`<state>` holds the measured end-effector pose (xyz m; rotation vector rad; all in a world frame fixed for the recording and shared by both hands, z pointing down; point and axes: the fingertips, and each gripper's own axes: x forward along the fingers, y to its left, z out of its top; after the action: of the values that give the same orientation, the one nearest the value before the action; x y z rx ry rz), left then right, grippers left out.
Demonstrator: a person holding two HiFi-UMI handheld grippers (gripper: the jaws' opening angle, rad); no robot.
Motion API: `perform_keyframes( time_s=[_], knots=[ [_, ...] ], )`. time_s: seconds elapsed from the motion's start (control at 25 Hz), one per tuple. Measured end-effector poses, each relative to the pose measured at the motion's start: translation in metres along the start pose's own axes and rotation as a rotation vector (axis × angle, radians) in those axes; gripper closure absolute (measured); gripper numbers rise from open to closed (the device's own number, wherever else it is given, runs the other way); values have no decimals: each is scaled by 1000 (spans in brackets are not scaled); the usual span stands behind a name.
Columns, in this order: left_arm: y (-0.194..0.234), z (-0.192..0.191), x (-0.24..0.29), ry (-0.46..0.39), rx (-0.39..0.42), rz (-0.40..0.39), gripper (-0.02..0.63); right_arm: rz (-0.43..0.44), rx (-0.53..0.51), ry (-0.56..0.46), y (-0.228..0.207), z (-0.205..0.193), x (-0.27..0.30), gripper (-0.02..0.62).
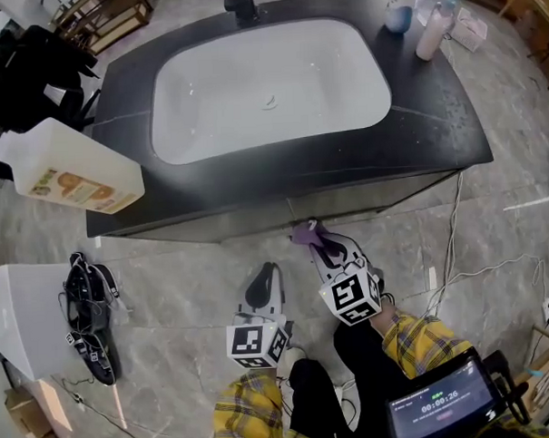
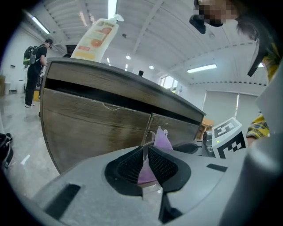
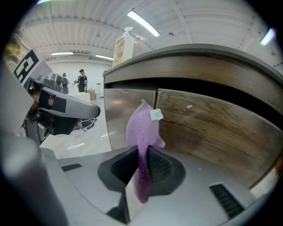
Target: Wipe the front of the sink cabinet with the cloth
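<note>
The sink cabinet's brown wooden front (image 1: pixel 256 219) runs under a dark countertop and fills both gripper views (image 2: pixel 97 119) (image 3: pixel 212 128). My right gripper (image 1: pixel 315 243) (image 3: pixel 142 150) is shut on a small purple cloth (image 1: pixel 304 230) (image 3: pixel 141 128). The cloth stands up from the jaws with its white tag on top, close to the seam between two cabinet doors. My left gripper (image 1: pixel 270 270) (image 2: pixel 145 149) hangs lower and to the left, jaws together, short of the cabinet. In its view the cloth (image 2: pixel 161 139) shows just past its tips.
A white detergent jug (image 1: pixel 72 168) stands on the counter's left corner, and pump bottles (image 1: pixel 434 25) at the back right beside the white basin (image 1: pixel 269 87). On the floor lie black straps (image 1: pixel 88 317), a white box (image 1: pixel 20 315) and cables (image 1: pixel 453 251).
</note>
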<state>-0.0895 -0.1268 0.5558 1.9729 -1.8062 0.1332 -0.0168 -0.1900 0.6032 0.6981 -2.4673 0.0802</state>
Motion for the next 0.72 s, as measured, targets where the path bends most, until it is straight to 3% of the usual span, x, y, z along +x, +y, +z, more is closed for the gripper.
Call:
perform_keyframes(
  time_s=[0.4, 0.72],
  knots=[
    [3, -19, 39, 22, 2, 3, 571, -4, -24, -18, -26, -7, 16, 554],
    [-36, -21, 75, 48, 12, -77, 571, -54, 11, -18, -64, -27, -1, 554]
  ],
)
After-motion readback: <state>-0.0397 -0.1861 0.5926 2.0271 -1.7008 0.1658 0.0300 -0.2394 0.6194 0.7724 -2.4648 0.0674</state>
